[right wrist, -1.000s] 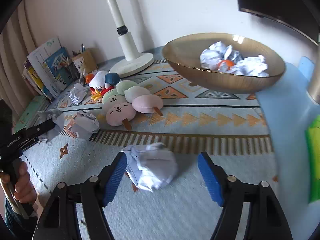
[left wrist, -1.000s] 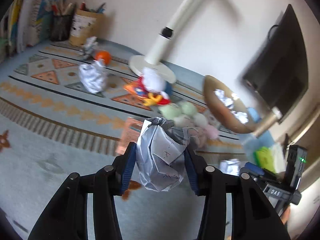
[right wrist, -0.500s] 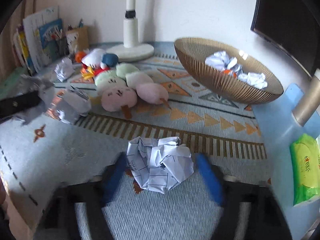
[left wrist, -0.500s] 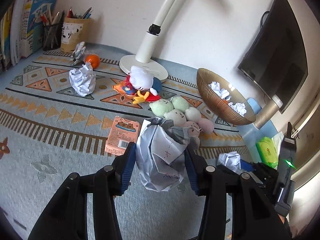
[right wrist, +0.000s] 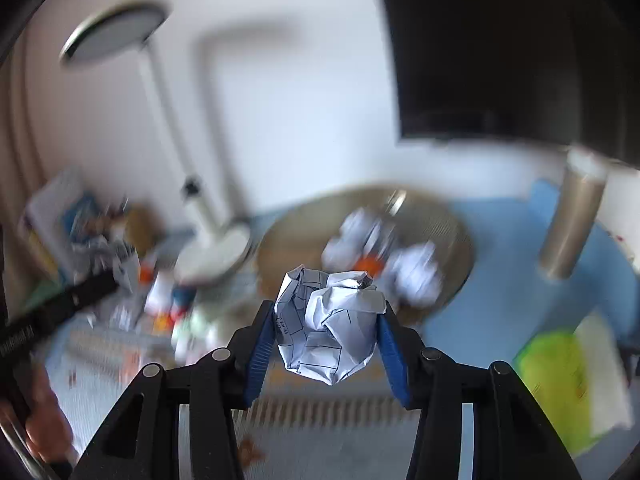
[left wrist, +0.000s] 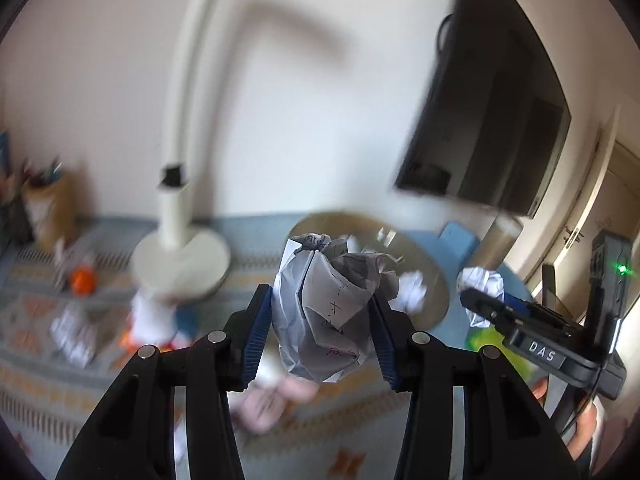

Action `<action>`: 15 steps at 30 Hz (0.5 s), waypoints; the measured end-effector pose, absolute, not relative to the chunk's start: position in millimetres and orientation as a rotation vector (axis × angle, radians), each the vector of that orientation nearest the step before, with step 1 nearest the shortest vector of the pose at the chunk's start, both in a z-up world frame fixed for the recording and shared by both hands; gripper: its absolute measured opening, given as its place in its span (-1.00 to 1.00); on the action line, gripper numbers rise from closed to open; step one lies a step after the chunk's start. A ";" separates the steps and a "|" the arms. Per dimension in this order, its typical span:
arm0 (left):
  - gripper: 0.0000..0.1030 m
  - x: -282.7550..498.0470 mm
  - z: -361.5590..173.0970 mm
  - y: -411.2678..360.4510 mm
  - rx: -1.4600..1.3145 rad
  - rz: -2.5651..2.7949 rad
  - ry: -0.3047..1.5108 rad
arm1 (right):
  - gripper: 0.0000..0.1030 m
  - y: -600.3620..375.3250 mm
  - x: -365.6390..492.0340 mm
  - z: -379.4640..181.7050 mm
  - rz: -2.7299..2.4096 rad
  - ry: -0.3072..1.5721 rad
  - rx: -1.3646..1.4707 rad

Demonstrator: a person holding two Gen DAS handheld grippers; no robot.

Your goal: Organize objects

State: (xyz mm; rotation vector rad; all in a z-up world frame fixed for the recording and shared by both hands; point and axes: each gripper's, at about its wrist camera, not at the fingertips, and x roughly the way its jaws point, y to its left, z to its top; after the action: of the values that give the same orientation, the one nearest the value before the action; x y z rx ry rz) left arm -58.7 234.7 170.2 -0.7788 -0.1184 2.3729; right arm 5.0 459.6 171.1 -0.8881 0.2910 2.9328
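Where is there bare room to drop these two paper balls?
The near-left part of the gold bowl looks bare; paper wads crowd its middle and right. Blue tabletop between bowl and metal cylinder is open. Left, toys clutter the mat.

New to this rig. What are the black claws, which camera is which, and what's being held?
No robot here: a person holds a two-finger gripper in each hand, with a fisheye camera on each looking along its fingers. One picture is from the left gripper, the other from the right gripper. Each is shut on its own paper ball: left ball, right ball. In the left view the right gripper shows at the right edge. Ahead, blurred by motion, a brown bowl already holds crumpled paper. A white lamp and plush toys stand on the patterned mat; a green pack lies right.
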 end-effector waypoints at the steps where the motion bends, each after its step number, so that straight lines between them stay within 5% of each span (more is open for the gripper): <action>1: -0.14 -64.7 174.5 244.7 -0.763 2.370 -0.124 | -0.07 464.5 1.2 177.9 2.934 0.307 -0.855; 7: -0.14 -101.6 170.8 294.1 -0.716 2.336 -0.157 | -0.07 484.9 -38.2 190.8 2.912 0.409 -0.786; 15: -0.15 -150.6 102.9 320.9 -0.857 2.241 -0.206 | -0.07 511.5 -86.8 156.6 2.859 0.536 -0.835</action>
State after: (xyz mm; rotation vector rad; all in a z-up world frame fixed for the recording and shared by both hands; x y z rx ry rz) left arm -150.6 320.9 102.9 -0.8569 -0.2061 2.2413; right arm -86.8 511.5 156.6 -0.8346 0.5360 2.8587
